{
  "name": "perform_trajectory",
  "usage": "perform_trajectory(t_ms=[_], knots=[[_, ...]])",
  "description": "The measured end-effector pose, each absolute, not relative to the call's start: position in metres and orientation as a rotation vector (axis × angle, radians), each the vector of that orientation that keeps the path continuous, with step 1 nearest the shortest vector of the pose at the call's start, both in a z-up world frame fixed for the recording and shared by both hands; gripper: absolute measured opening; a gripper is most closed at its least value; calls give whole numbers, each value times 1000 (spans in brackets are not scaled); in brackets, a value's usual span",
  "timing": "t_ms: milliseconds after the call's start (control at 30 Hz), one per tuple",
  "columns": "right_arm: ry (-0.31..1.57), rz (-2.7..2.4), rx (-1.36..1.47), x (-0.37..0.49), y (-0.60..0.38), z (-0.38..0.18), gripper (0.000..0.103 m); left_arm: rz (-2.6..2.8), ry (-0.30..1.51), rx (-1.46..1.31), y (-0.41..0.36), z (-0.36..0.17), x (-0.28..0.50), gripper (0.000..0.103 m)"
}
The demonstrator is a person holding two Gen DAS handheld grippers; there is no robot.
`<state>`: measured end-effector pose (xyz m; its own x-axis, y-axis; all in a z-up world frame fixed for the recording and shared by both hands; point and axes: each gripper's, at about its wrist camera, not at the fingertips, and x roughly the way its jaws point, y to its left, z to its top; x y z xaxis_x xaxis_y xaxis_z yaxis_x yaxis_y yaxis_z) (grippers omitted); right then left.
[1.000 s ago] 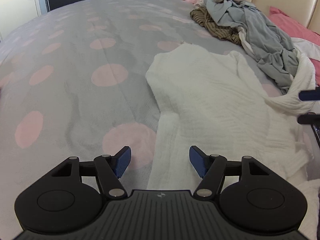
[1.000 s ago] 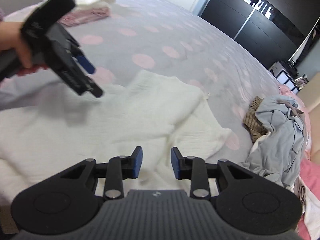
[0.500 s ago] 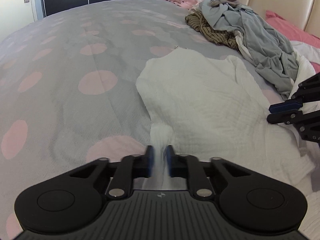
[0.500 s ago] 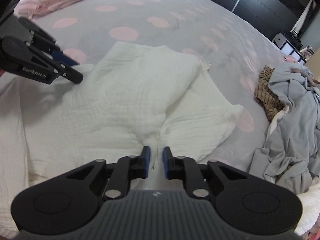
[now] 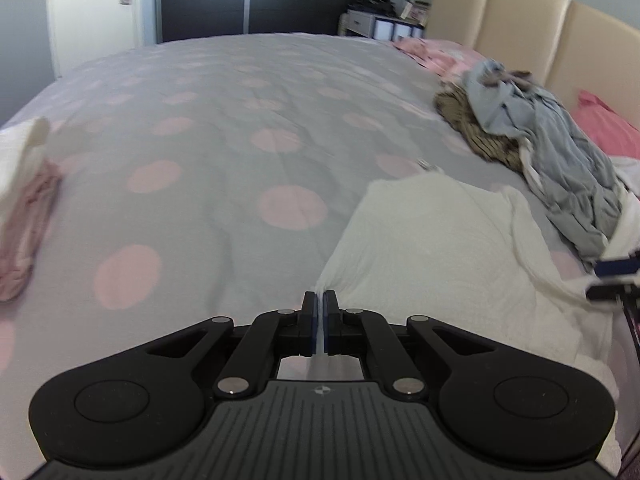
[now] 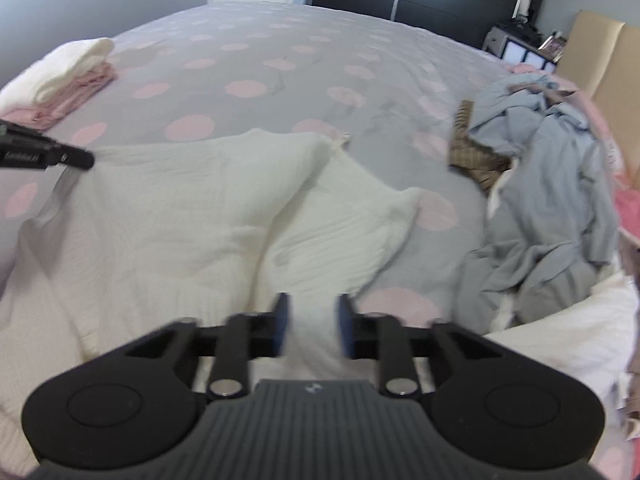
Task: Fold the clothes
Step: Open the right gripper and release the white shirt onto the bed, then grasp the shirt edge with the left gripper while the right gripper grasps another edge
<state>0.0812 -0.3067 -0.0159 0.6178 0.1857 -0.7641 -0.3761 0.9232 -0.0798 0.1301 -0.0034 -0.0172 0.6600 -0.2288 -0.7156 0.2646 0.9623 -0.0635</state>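
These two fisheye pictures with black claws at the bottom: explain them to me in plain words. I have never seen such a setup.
There is no robot here. A person holds a hand tool with two jaws in each hand, and a small camera on each tool looks forward along them. One picture is from the left tool, the other from the right.

Both look across a bed with a grey, pink-dotted cover. A white garment is spread on it, waiting to be folded. A heap of unfolded clothes lies near the headboard, and a folded stack sits at the far side.

The left gripper is pinched shut on the white garment's edge. The right gripper has just been opening its jaws; white cloth sits between them, apparently not gripped.
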Motion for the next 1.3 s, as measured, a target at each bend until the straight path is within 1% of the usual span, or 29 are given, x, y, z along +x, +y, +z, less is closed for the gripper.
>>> perform_trajectory(t_ms=[200, 233, 267, 300, 433, 500, 567, 600, 633, 700, 733, 800, 833, 867, 933, 1067, 1300], knots=[[851, 362, -318, 80, -289, -32, 40, -142, 815, 98, 18, -17, 135, 0], [855, 361, -328, 82, -288, -34, 36, -121, 805, 116, 22, -17, 136, 0], [859, 346, -339, 84, -288, -34, 16, -102, 794, 134, 26, -17, 136, 0], [863, 329, -350, 86, -289, -34, 2, -91, 790, 132, 30, -16, 137, 0], [888, 237, -336, 96, -305, -24, 2, -136, 809, 56, 40, -16, 138, 0], [907, 156, -372, 100, -318, -22, 2, -187, 826, 41, 35, -19, 139, 1], [949, 103, -383, 105, -328, -26, 2, -241, 839, 43, 26, -22, 140, 13], [971, 83, -377, 107, -334, -27, 2, -264, 839, 53, 20, -23, 141, 26], [979, 80, -364, 107, -338, -27, 5, -286, 834, 63, 15, -22, 144, 37], [984, 90, -341, 108, -343, -24, 7, -328, 822, 83, 4, -20, 150, 44], [976, 98, -339, 108, -343, -20, 8, -343, 823, 88, -2, -20, 155, 45], [940, 119, -321, 109, -342, -8, 17, -365, 836, 86, -11, -23, 167, 46], [926, 134, -299, 111, -343, -3, 26, -377, 845, 77, -13, -25, 175, 47], [906, 158, -262, 116, -342, 2, 31, -390, 854, 69, -15, -29, 184, 47], [883, 209, -193, 126, -341, 6, 31, -414, 873, 52, -20, -38, 200, 48], [870, 274, -127, 149, -328, -1, 40, -440, 913, 70, -31, -58, 228, 48], [959, 312, -181, 170, -309, -36, 40, -468, 925, 46, -39, -78, 252, 48]])
